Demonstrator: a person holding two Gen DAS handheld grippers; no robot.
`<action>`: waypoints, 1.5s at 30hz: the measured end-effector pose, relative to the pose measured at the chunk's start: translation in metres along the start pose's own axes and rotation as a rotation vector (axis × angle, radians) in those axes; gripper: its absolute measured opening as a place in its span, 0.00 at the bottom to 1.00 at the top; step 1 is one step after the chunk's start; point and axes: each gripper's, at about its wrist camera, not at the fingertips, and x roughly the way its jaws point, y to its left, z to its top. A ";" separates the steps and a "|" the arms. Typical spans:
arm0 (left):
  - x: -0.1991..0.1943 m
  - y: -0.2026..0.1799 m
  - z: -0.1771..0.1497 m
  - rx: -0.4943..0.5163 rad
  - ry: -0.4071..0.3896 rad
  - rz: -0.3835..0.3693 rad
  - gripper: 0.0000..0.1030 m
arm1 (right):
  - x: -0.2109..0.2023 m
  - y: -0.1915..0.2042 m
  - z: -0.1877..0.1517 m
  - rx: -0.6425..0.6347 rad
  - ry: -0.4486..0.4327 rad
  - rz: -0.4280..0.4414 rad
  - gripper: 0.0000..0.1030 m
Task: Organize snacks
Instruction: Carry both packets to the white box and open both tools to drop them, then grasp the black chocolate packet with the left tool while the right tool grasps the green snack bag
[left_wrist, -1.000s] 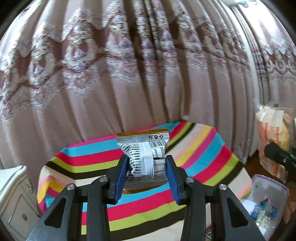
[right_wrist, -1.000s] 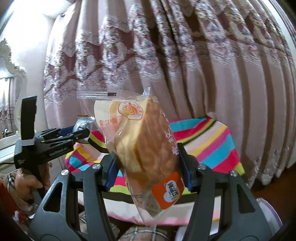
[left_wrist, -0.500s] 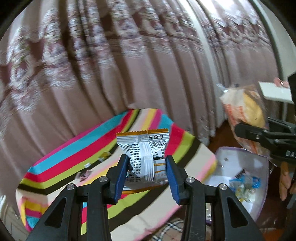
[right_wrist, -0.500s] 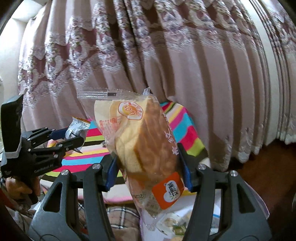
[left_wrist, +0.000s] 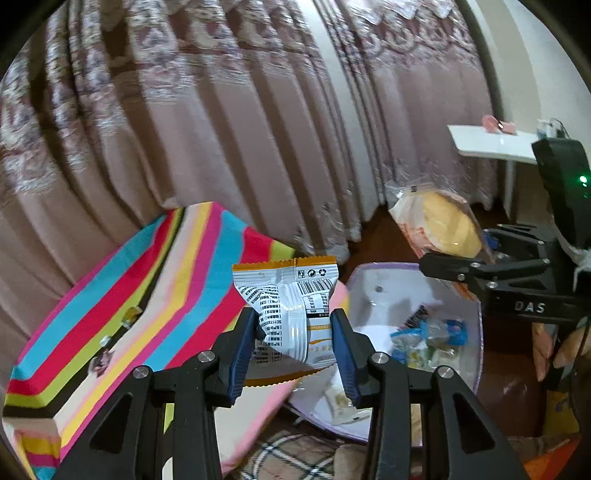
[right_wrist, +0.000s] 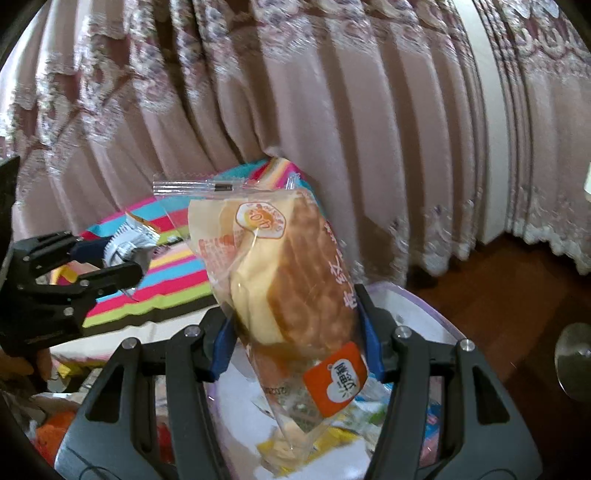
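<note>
Gripping silver snack packet (left_wrist: 291, 314) in my left gripper (left_wrist: 295, 343); right gripper (right_wrist: 295, 332) clamped on wrapped cake (right_wrist: 284, 269), both above lilac-rimmed bin (left_wrist: 373, 280).

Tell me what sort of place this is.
Probably a room in a home, perhaps a bedroom: floor-length pink lace-patterned curtains, a dark wooden floor, and a rainbow-striped fabric cover beside a white, lilac-rimmed snack bin.

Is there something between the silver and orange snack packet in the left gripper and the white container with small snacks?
Nothing visible blocks it. The silver and orange snack packet hangs beside the open white container; the right gripper with its wrapped cake hovers at the far rim.
</note>
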 end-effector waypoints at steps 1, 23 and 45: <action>0.003 -0.004 0.001 0.011 0.004 -0.012 0.42 | 0.001 -0.004 -0.002 0.005 0.020 -0.016 0.59; 0.065 -0.044 -0.027 0.086 0.155 -0.231 0.75 | 0.031 -0.034 -0.019 0.077 0.262 -0.177 0.66; 0.084 0.276 -0.168 -0.661 0.218 0.278 0.81 | 0.218 0.194 0.002 -0.314 0.438 0.202 0.74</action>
